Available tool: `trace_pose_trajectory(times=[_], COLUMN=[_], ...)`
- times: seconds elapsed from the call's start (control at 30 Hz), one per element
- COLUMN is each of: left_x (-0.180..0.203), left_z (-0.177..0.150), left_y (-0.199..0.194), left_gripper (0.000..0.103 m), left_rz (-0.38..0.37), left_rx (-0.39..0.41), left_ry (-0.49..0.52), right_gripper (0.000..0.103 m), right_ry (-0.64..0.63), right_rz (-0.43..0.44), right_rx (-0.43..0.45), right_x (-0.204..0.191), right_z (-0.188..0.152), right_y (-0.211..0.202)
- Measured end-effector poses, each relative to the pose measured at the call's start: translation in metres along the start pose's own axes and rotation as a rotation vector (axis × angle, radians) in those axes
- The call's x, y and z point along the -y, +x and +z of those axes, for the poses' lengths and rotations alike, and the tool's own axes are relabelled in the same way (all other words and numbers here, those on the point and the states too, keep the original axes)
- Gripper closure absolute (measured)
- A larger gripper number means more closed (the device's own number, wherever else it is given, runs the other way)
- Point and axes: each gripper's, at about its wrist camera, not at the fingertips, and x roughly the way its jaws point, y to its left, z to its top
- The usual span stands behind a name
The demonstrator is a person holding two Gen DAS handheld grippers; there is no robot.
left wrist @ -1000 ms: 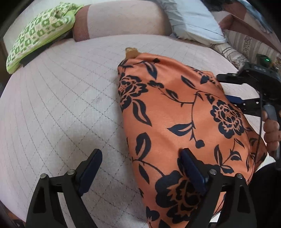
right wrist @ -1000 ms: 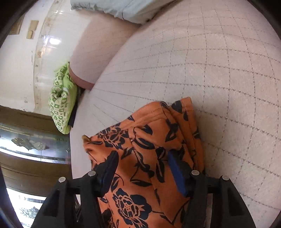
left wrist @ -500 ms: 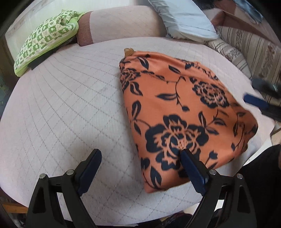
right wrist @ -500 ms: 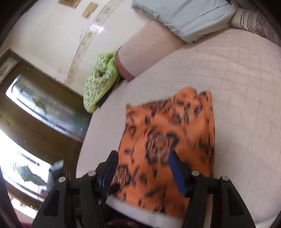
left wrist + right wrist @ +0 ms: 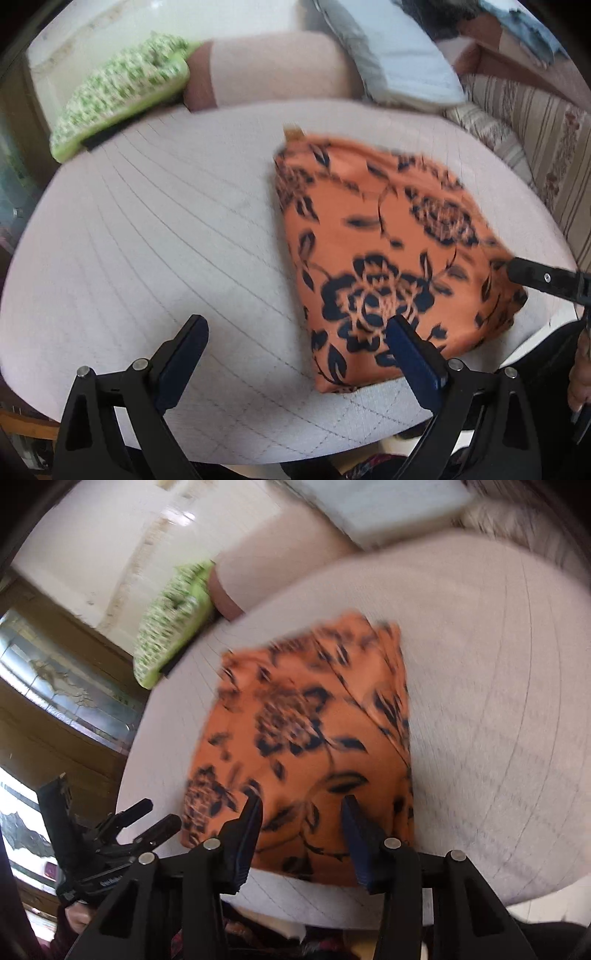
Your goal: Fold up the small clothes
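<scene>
1. I see the orange floral garment (image 5: 388,251) folded on the quilted pink bed cover (image 5: 166,240), right of centre in the left wrist frame.
2. My left gripper (image 5: 295,343) is spread wide and empty; my right gripper (image 5: 303,812) is also released, holding nothing.
3. For a neat finish, I would check the edges line up, then smooth the near lower hem without dragging it.

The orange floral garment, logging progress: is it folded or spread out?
Folded: the orange floral garment lies as a compact wedge on the quilted surface, layered edges showing along one side.
</scene>
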Motion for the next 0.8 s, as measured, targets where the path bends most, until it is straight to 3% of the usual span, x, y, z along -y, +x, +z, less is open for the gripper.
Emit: trace_pose_trajectory(times=[0.1,0.37,0.8], left_x=[-0.006,-0.015,-0.009], left_z=[0.009,0.026,0.025], left_y=[-0.023,-0.063,-0.073], left_gripper=[0.005,0.005,0.005], left_rz=[0.032,0.087,0.11], left_rx=[0.058,0.187,0.194], left_ry=[-0.021,-0.018,-0.013], right_gripper=[0.042,0.042,0.042], right_ry=[-0.051,-0.172,-0.185], right_rz=[0.002,-0.031,-0.015], right_rx=[0.091,0.21,0.26], right_x=[-0.018,-0.053,-0.062], right_z=[-0.002,-0.011,-0.012], right_y=[-0.019,-0.054,-0.067])
